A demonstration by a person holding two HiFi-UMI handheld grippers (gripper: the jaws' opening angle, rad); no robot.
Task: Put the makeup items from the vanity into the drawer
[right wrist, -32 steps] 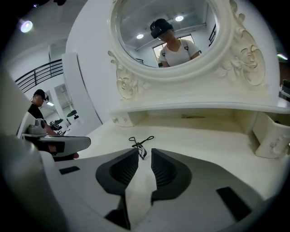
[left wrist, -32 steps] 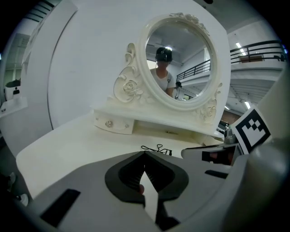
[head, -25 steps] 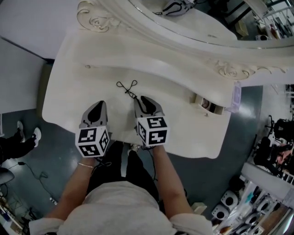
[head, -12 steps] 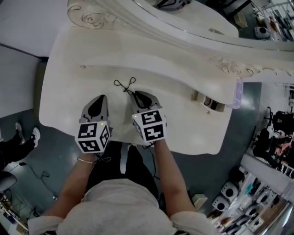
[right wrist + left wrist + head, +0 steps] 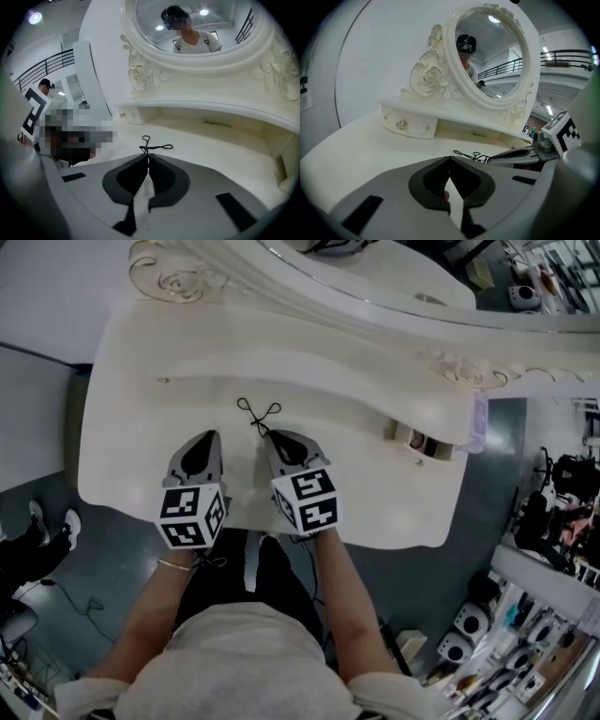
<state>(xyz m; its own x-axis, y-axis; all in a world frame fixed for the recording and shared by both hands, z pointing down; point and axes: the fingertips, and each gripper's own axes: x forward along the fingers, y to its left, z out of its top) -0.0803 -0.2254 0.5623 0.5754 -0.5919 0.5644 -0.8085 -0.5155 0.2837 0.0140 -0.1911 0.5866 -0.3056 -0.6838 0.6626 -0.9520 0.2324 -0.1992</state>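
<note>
Black wire lash curler (image 5: 260,418) lay on the white vanity top (image 5: 131,456), its end pinched in my right tongs (image 5: 148,157). My left tongs (image 5: 450,160) were shut, empty. That tiny pinch might slip when I lifted.

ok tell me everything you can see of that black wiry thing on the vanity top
It looks like an eyelash curler: thin black metal with two loop handles splayed towards the mirror. It lies flat mid-way along the cream vanity top. The right claw is shut on its near end.
</note>
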